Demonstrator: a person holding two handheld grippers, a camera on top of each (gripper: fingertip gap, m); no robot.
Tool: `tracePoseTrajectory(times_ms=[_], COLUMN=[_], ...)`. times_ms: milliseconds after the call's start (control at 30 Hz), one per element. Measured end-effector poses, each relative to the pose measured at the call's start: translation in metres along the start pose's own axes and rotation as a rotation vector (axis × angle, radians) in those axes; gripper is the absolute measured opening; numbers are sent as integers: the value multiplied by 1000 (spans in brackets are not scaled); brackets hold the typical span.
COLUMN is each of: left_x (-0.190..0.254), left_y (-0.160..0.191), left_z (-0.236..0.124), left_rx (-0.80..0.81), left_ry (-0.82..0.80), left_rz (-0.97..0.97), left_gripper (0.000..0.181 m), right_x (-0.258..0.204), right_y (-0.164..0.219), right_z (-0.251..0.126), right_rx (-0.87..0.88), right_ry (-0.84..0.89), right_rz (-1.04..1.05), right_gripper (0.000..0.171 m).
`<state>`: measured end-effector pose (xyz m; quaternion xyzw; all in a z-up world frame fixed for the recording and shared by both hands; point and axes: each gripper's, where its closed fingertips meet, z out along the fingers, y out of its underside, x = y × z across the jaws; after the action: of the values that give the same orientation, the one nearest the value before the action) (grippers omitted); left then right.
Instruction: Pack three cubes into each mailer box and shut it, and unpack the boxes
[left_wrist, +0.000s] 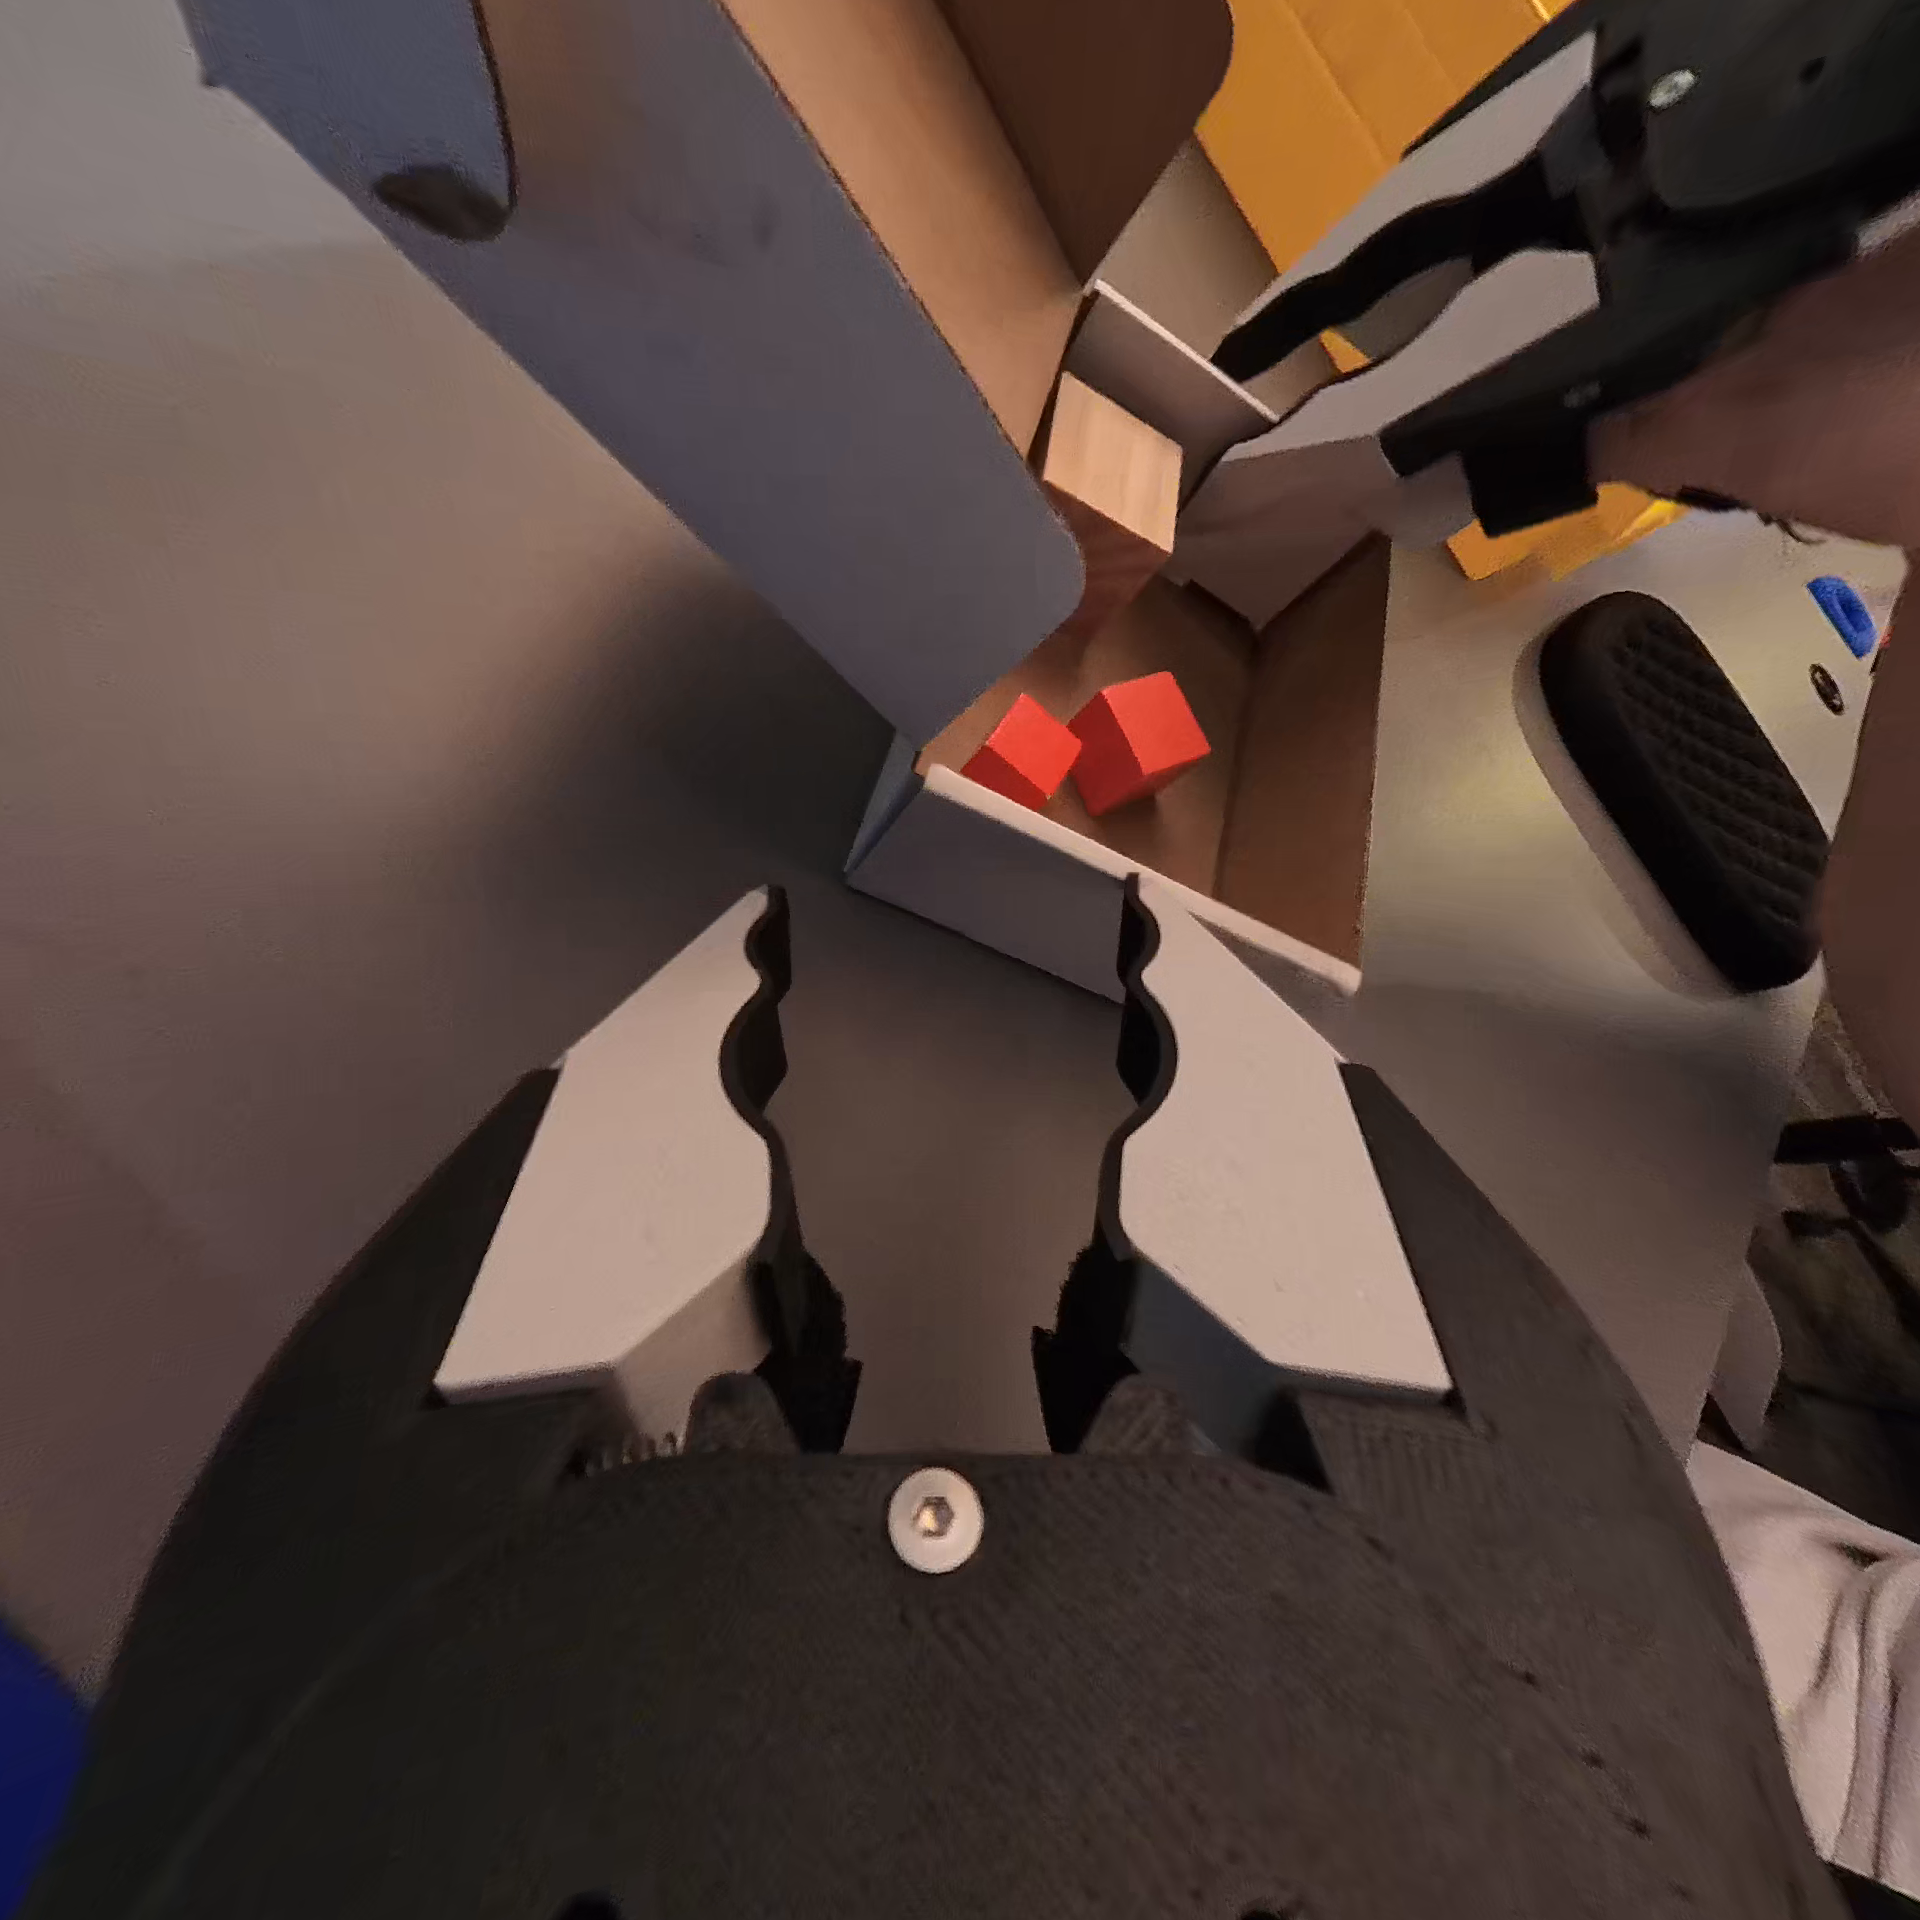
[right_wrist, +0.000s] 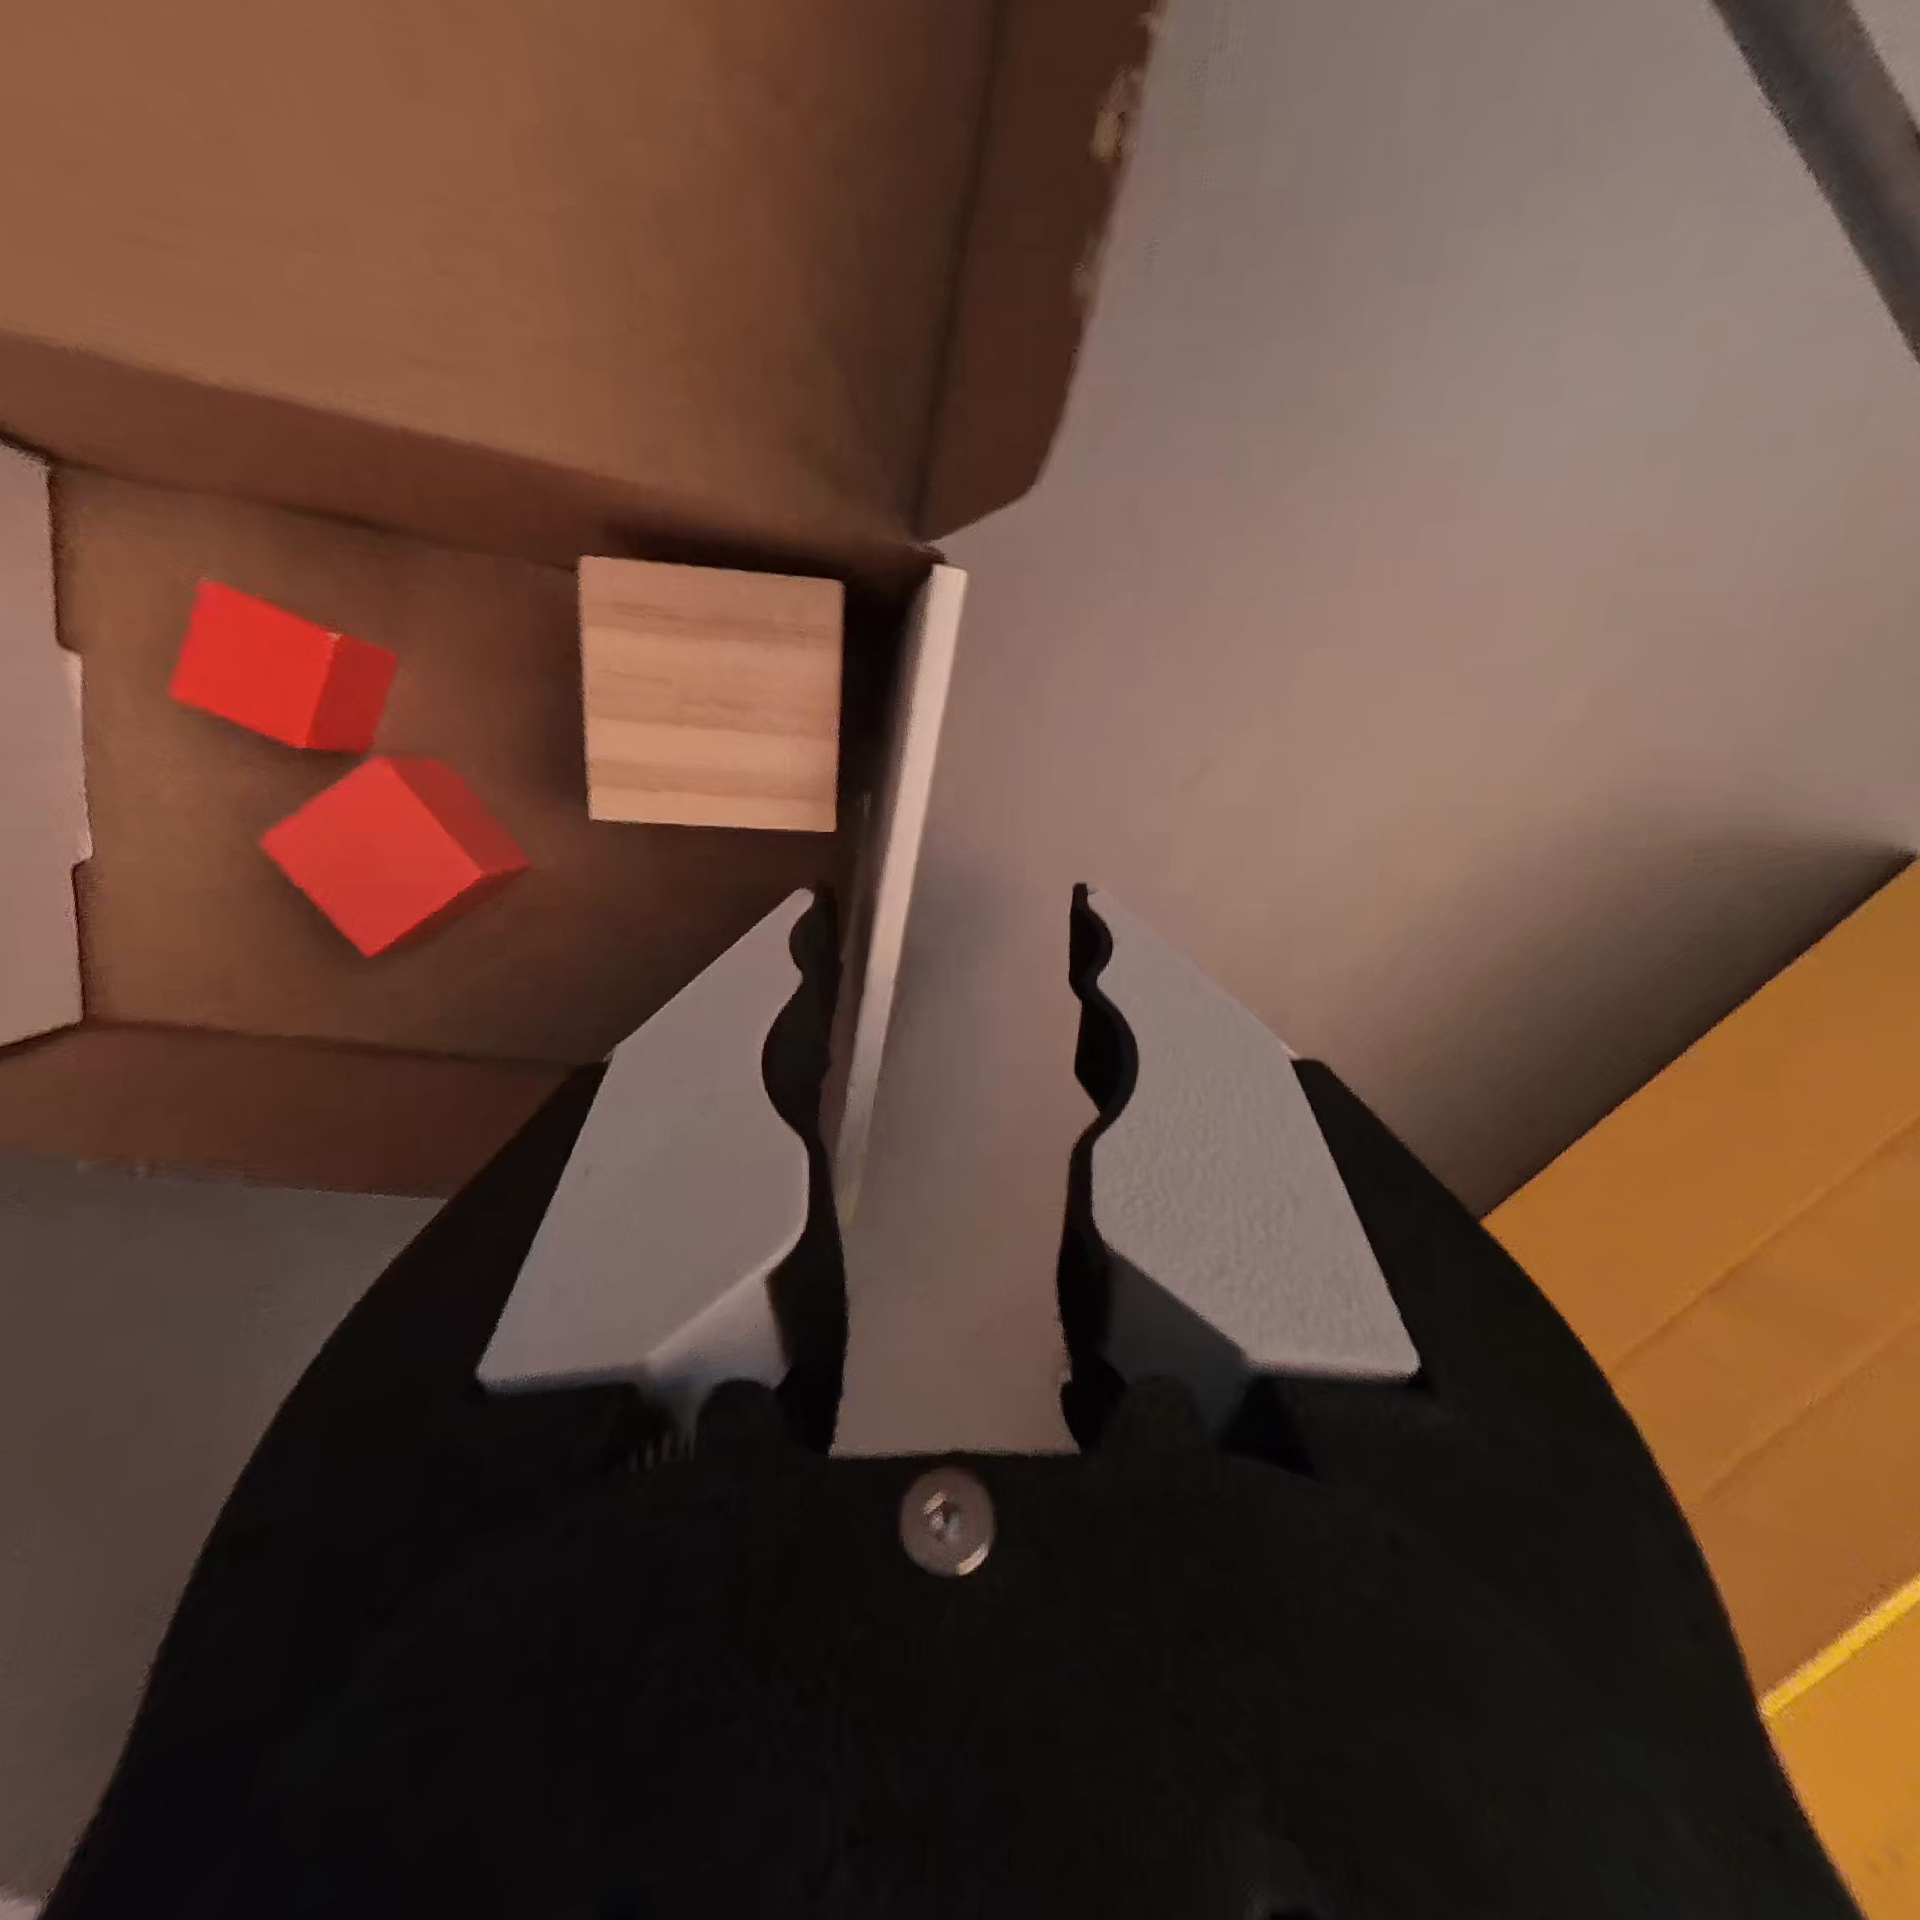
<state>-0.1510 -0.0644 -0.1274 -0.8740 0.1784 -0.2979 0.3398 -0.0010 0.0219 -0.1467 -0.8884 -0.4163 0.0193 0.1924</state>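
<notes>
A white mailer box with a brown inside stands open on the grey table, its lid raised. Inside lie two red cubes and one wooden cube. My left gripper is open and empty, just outside the box's near wall. In the right wrist view the red cubes lie to the left and the wooden cube sits in the corner. My right gripper is open and straddles the box's white side wall; it also shows in the left wrist view.
A yellow box lies beyond the white one, at the right in the right wrist view. A black textured oval object on a white base and a small blue thing lie to the right. A person's hand holds the right gripper.
</notes>
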Motion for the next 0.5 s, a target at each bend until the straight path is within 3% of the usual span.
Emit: tracePoseTrajectory(times_ms=[267,500], left_x=[6,11], left_y=[13,16], left_z=[5,5], left_rx=[-48,-60], left_ry=[9,15], left_rz=[37,69], left_gripper=[58,50], right_x=[-6,-13], right_y=[17,20], right_z=[9,13], right_rx=[-255,-385], right_ry=[-85,-116], right_rz=[40,39], right_gripper=[51,10])
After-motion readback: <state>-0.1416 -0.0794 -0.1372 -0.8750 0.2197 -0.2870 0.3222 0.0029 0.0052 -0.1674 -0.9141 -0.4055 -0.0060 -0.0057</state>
